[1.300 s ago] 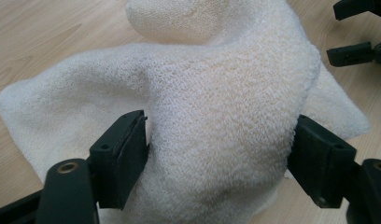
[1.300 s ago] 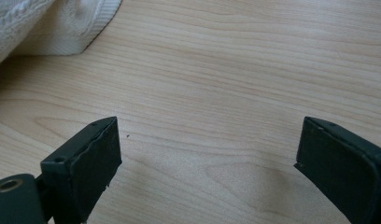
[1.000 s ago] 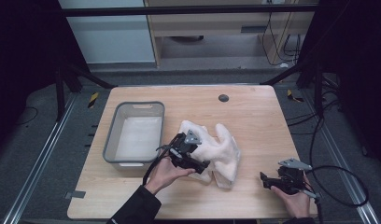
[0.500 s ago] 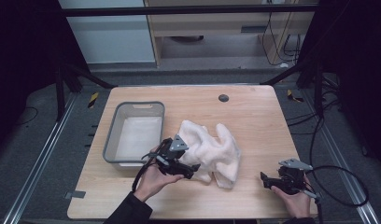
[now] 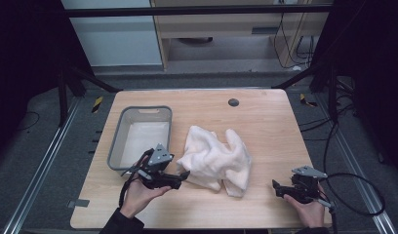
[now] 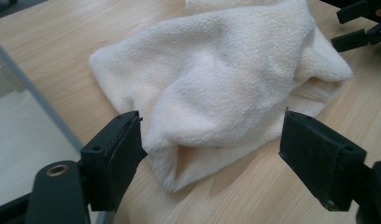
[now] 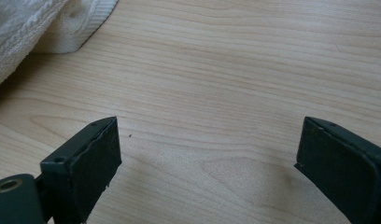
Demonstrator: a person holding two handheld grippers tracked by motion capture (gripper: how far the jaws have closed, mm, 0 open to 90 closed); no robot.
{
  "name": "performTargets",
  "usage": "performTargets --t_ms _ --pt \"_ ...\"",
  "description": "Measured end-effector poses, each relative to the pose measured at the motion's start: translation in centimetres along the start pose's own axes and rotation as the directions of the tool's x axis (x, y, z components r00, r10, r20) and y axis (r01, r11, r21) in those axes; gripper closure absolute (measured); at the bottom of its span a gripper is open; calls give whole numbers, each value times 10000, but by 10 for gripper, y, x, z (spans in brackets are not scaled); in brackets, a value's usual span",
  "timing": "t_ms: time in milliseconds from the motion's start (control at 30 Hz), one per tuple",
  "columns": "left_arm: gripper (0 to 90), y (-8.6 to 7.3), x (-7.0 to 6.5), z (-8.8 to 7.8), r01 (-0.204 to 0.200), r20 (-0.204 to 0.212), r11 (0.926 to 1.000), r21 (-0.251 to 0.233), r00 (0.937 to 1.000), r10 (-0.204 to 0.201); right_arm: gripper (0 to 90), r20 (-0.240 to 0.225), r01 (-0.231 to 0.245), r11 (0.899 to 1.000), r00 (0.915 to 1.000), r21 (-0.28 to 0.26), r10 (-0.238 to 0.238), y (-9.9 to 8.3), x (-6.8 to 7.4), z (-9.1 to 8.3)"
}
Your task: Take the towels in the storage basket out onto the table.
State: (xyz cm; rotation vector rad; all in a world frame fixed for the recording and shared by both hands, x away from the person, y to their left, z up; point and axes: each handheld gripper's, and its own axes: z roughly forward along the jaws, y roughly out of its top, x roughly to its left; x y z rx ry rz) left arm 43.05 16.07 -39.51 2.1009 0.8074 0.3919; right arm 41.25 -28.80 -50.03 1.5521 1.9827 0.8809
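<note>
White terry cloth, a crumpled towel (image 5: pixel 214 158), is lying near the middle of the wooden tabletop (image 5: pixel 265 117), just to the 3 o'clock side of a grey plastic bin (image 5: pixel 138 134) and apart from it. The left claw (image 5: pixel 183 176) is sitting at the towel's 7 o'clock corner in the high view, its jaws standing apart and having just been closing a little; in the left gripper view the nearest fold of the towel (image 6: pixel 226 93) is lying ahead of the pads and partly between them, but neither pad is pressing on it, so nothing is being held. The right claw (image 5: pixel 276 187) is resting low over bare wood at the towel's 4 o'clock, jaws wide apart and empty; the right gripper view is showing a ribbed hem of the towel (image 7: pixel 81 23) at 11 o'clock, well clear of the pads. In my judgement the cloth is going to handle as light, soft and limp: it is offering no stiffness, is likely to sag and drag when lifted, and is unlikely to slip from rubbered pads or suffer damage. A thick fold or a corner hem is offering the soundest hold; pinching a single thin layer is risking a trailing bundle. With the bin standing open alongside, a grip on the near corner is looking adequate.
</note>
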Motion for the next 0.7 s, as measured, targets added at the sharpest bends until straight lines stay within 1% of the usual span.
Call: performTargets --t_ms 133,167,300,467,600,700 --pt "237 -9 8 -12 193 -222 9995 -242 9996 -199 75 -4 23 10000 10000 -15 -23 0 1 0" --pt "242 -12 11 -16 303 -301 9991 -312 9991 -313 76 -26 -13 10000 10000 -7 13 0 1 0" --pt "272 -21 19 -25 499 -494 9978 -447 9974 -521 80 -7 -13 10000 10000 -12 13 0 0 0" --pt "304 -33 29 -37 753 -869 9950 -654 9929 -808 82 11 -35 10000 10000 -25 35 -1 -1 0" --pt "324 -43 36 -47 966 -1191 9911 -914 9871 -1072 82 20 -47 10000 10000 -19 47 -1 -1 0" --pt "334 -51 39 -54 1082 -1316 9893 -980 9839 -1207 82 -14 -154 9999 9999 -47 154 -1 -1 0"
